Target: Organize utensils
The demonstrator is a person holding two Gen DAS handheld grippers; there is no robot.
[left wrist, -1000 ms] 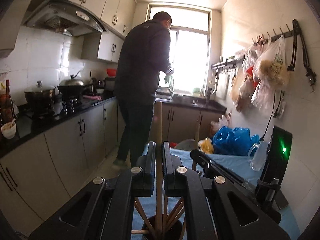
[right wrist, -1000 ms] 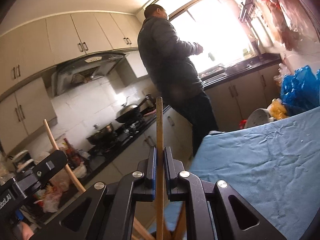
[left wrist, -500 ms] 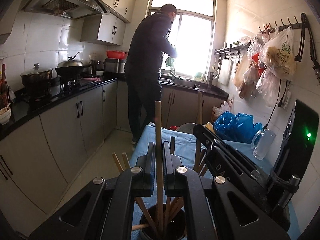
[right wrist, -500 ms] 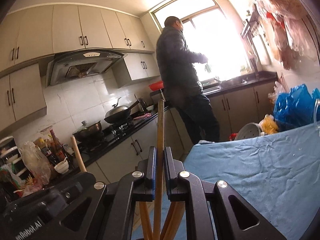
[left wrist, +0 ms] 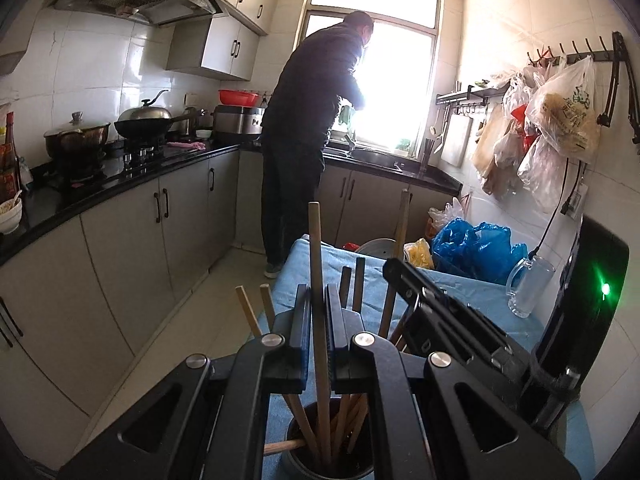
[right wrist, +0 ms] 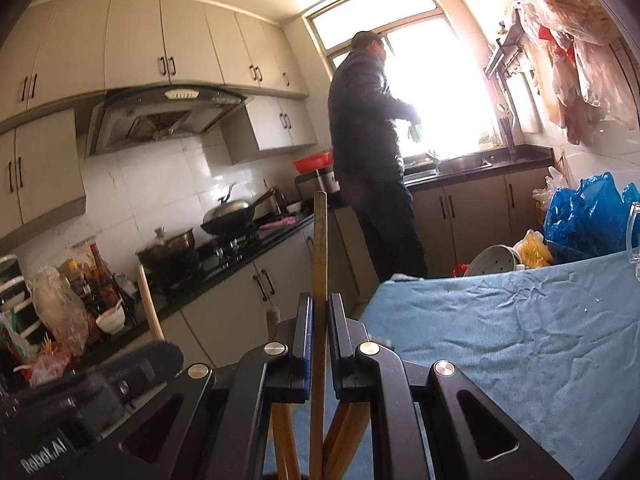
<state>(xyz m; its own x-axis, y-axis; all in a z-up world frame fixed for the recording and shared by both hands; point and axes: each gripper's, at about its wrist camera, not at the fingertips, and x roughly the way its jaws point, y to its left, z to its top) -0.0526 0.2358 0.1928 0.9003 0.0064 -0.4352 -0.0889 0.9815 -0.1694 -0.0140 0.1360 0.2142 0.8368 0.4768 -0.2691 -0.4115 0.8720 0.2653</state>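
Left wrist view, left gripper (left wrist: 318, 320) clamping upright chopstick (left wrist: 316, 264) above dark holder (left wrist: 296, 450), right gripper (right wrist: 319, 322) pinching another chopstick (right wrist: 319, 248) alongside.

Several wooden chopsticks (left wrist: 347, 420) stand splayed in a dark round holder (left wrist: 304, 460) on the blue-clothed counter (left wrist: 472, 292). One pale chopstick (left wrist: 318, 280) stands upright over the holder; another chopstick (right wrist: 319, 260) is upright too

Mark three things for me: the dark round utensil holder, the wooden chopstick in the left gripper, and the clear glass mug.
dark round utensil holder (left wrist: 298, 465), left wrist view, left rim.
wooden chopstick (left wrist: 316, 264), left wrist view, shaft above the pads.
clear glass mug (left wrist: 534, 286), left wrist view, middle of its wall.
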